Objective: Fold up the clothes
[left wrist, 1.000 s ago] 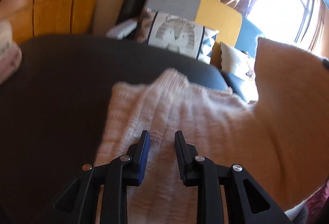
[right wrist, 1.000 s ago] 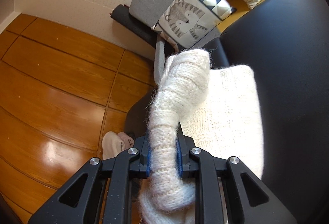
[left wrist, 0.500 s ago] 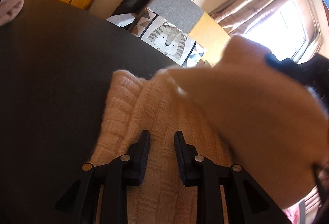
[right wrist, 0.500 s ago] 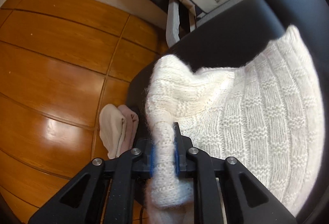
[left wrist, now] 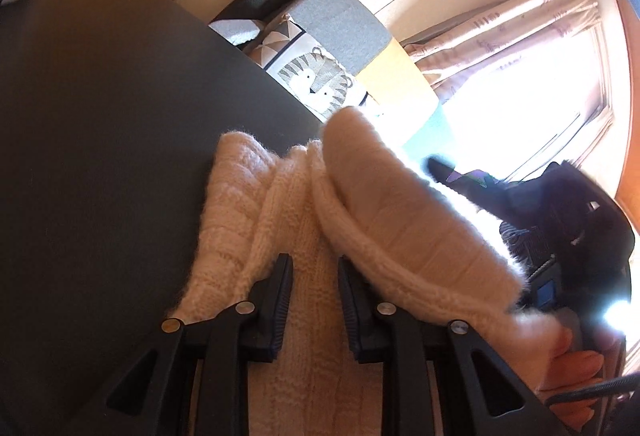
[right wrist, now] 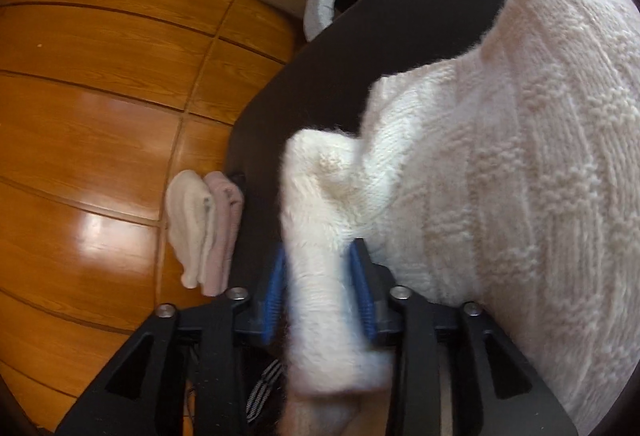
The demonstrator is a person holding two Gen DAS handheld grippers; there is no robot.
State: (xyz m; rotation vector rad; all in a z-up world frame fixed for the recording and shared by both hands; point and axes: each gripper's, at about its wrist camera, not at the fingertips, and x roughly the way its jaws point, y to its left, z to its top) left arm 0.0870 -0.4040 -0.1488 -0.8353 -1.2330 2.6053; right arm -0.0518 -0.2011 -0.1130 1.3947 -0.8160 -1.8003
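On dark tabletop [left wrist: 100,156]: work surface, sweater spread across it; edge drops to wood floor [right wrist: 100,76], so keep fabric clear of that edge.
Sweater [right wrist: 540,176]: cream cable knit, body flat on table; thick + fuzzy, prob. springs back, needs pressing down after fold.
Sleeve [right wrist: 320,204]: lifted off body, bunched, hanging through rt claw; in left-wrist view arcs over body [left wrist: 400,220].
Step (judged): sleeve fold inward across body, mid-carry.
Rt gripper [right wrist: 320,280]: clamped on sleeve, blue pads biting both sides; grip deep, looks secure.
Lt gripper [left wrist: 314,300]: jaws apart, nothing between pads but flat knit below; hovering at/just above body — contact can't tell.
How to do well: lay sleeve straight along body, no twist; lower before release; use lt claw as anchor on body so knit doesn't drag w/ sleeve.
Risk: bulk at cuff leaves lump; smooth toward hem.
Small folded items [right wrist: 204,232]: white + pink pieces at table edge, apart from sweater; avoid nudging off.
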